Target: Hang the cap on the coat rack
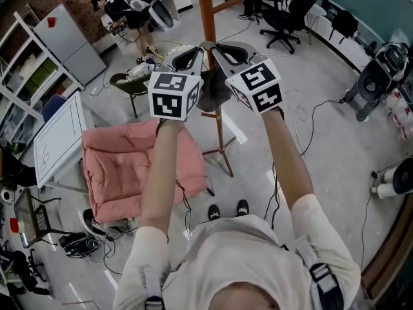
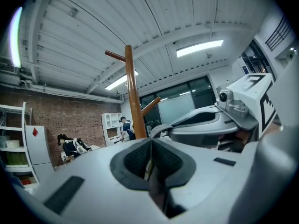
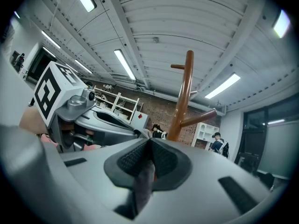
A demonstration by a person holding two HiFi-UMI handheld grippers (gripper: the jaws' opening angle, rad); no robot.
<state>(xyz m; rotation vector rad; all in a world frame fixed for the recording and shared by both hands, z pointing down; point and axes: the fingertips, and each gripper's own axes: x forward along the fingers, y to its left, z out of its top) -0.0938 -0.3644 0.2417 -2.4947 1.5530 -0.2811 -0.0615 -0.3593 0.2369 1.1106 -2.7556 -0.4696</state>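
We've got L tongs & R tongs both clamped on the grey cap, right by the coat rack pole.

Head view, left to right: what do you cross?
Pink cushion → left claw → coat rack → right claw → black office chair. The cap, gripped by both claws, overlaps the rack, so it is omitted.

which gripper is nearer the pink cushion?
Left. The left gripper is raised near the pink cushion's far right corner. The right gripper is further right, clear of the cushion. Both are shut on the cap.
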